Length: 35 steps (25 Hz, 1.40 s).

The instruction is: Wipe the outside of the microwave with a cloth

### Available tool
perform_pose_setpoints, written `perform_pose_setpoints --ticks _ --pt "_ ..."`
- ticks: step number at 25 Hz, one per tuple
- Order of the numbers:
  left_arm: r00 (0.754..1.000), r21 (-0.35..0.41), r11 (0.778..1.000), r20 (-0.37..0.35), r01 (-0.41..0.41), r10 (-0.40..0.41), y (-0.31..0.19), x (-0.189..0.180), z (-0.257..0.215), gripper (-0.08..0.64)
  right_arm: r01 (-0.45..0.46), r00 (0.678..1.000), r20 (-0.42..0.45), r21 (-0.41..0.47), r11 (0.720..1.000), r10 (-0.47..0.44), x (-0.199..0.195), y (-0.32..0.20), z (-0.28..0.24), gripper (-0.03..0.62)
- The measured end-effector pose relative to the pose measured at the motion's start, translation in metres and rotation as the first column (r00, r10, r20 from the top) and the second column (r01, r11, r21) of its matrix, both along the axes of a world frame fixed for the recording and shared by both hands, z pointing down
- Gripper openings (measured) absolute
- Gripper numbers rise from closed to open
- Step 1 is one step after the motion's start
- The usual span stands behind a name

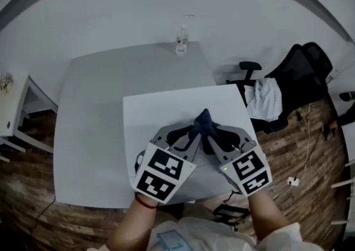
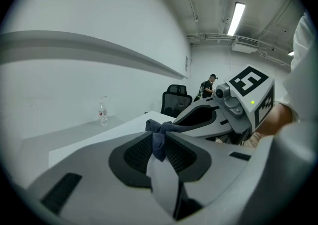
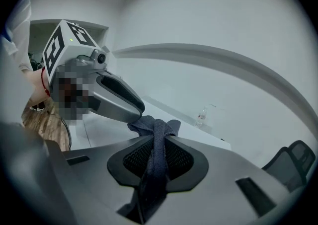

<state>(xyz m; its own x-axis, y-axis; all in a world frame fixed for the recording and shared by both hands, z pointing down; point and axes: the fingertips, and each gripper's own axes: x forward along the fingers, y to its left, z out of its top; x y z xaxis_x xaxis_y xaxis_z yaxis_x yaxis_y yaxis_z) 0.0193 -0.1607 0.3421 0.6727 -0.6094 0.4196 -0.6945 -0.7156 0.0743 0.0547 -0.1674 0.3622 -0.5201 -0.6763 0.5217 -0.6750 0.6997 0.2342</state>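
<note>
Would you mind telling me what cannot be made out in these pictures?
Every view: the cloth is bunched between left gripper and right gripper, hiding its size.
Head view: the white box shows only its top; sides unseen.
Every view: the bottle label is too small.

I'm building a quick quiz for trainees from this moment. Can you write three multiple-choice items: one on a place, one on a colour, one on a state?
1. Where does the water bottle stand?
A. on the floor
B. on a chair seat
C. at the far edge of the table

2. What colour is the cloth?
A. white
B. dark blue
C. red

3. How is the cloth held?
A. pinched by both the left gripper and the right gripper
B. lying loose on the table
C. draped over a chair back

Key:
1 C: the head view shows the bottle upright near the wall-side edge.
2 B: all three views show it dark blue.
3 A: each gripper view shows its jaws closed on the cloth.
</note>
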Motion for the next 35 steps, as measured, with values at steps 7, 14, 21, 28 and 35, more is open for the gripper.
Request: perform_pose_setpoints --ticks 7,14,21,28,35 --pt "0.999 -0.019 0.999 -0.014 0.044 -0.045 -0.004 -0.07 0.003 0.072 0.088 0.996 -0.016 -0.007 0.996 -0.088 -0.082 -0.006 -0.003 0.081" --pt "0.992 -0.028 0.993 -0.038 0.118 -0.119 -0.003 -0.14 0.01 0.072 0.241 0.968 -0.068 -0.004 0.971 -0.24 -0.162 -0.006 -0.003 0.081" --pt "0.979 -0.052 0.979 -0.044 0.196 -0.199 -0.005 -0.211 0.028 0.072 0.413 0.895 -0.157 -0.054 0.909 -0.417 -0.232 -0.015 0.011 0.081" --pt "0.969 -0.118 0.964 -0.038 0.238 -0.243 -0.011 -0.263 0.058 0.072 0.578 0.701 -0.387 -0.184 0.795 -0.599 -0.29 -0.026 0.042 0.081" --pt "0.976 -0.179 0.963 -0.047 0.2 -0.212 -0.028 -0.271 0.094 0.072 0.601 0.446 -0.517 -0.433 0.672 -0.731 -0.307 -0.035 0.082 0.081"
